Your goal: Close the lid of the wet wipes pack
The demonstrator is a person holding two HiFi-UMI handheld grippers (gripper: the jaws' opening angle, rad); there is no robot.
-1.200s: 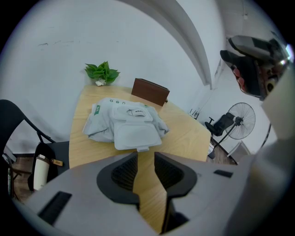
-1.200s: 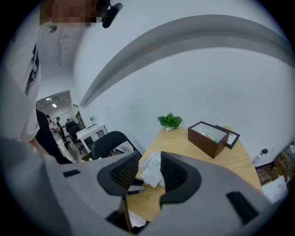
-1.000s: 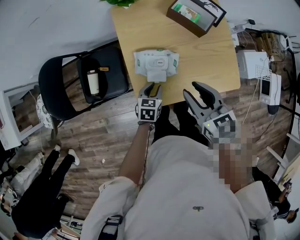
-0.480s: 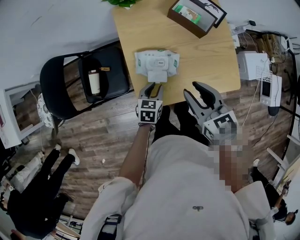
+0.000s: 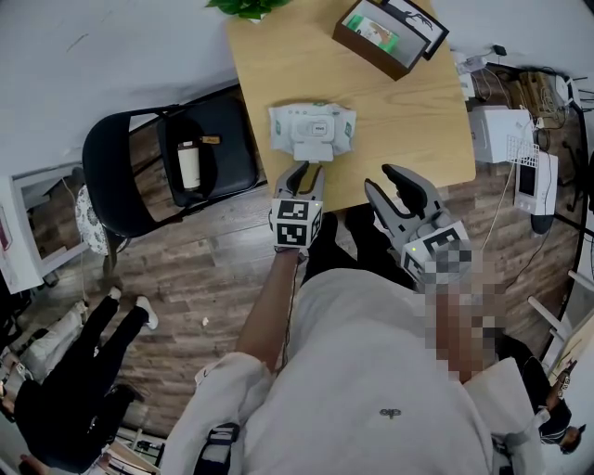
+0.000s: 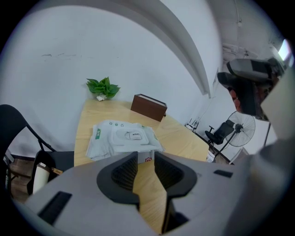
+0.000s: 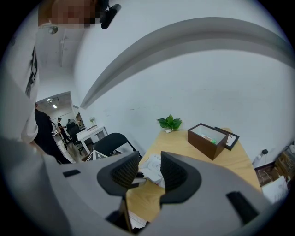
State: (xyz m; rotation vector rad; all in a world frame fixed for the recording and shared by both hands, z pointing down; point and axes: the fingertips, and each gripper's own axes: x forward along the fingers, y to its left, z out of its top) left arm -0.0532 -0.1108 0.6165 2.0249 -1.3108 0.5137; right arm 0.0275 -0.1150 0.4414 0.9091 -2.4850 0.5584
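The white wet wipes pack (image 5: 312,122) lies near the wooden table's (image 5: 408,111) front edge. Its lid (image 5: 312,148) is flipped open toward me. My left gripper (image 5: 303,172) hovers just in front of that lid, its jaws a narrow gap apart and empty. In the left gripper view the pack (image 6: 122,136) lies straight ahead, and the lid's edge (image 6: 148,159) shows between the left gripper's (image 6: 145,159) fingertips. My right gripper (image 5: 394,182) is open and empty, off the table's front edge to the right of the pack. Its jaws partly hide the pack (image 7: 154,169) in the right gripper view.
A brown open box (image 5: 379,33) with a framed lid (image 5: 418,17) stands at the table's far right, and a green plant (image 5: 243,6) at the far edge. A black chair (image 5: 139,176) carrying a bottle (image 5: 189,165) stands left of the table. White devices (image 5: 506,130) lie on the floor at right.
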